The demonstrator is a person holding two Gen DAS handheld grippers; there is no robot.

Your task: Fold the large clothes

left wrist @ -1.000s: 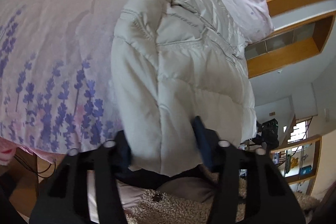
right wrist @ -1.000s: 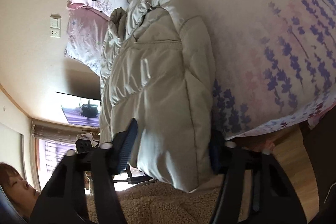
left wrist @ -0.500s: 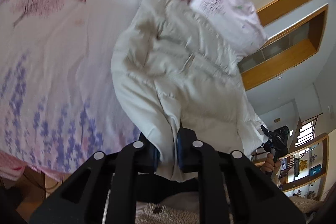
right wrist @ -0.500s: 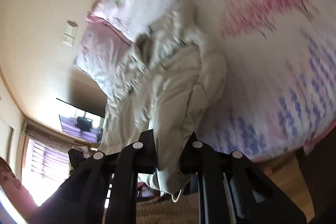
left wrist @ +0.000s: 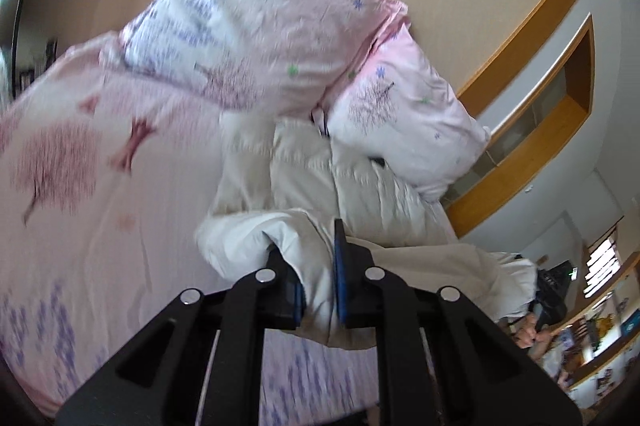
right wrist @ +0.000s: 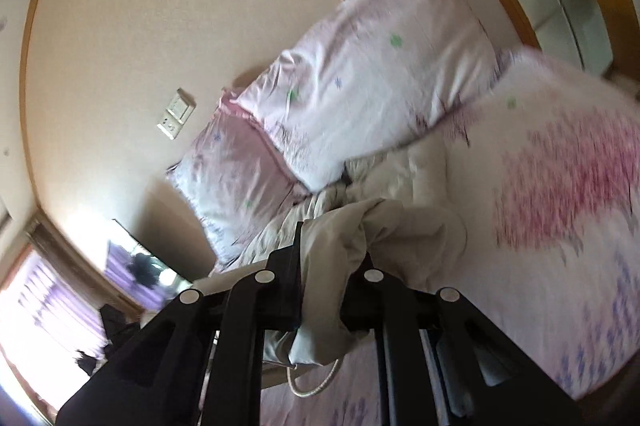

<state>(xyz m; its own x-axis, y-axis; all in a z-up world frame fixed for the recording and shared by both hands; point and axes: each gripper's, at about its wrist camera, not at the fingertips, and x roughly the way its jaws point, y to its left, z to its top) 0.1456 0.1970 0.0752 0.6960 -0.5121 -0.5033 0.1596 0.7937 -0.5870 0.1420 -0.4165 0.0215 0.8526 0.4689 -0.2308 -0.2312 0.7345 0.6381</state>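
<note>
A cream padded jacket (left wrist: 344, 194) lies on the floral bedspread (left wrist: 80, 186), its far end against the pillows. My left gripper (left wrist: 306, 258) is shut on the jacket's near hem, which bunches between the blue pads and is lifted toward the pillows. In the right wrist view my right gripper (right wrist: 332, 250) is shut on the other side of the same jacket (right wrist: 408, 226); a fold hangs below the jaws with a white cord loop (right wrist: 320, 382). The rest of the jacket is crumpled under the lifted part.
Two pink floral pillows (left wrist: 260, 26) (left wrist: 404, 130) lean on the beige wall at the bed's head. A wall switch plate (right wrist: 176, 114) sits beside them. A wooden shelf recess (left wrist: 552, 130) is to the right. A window (right wrist: 36, 306) glows at lower left.
Both grippers closed on the jacket's near hem, then lifted and carried it toward the pillows, folding the lower part over. The view has tilted up to the wall.
</note>
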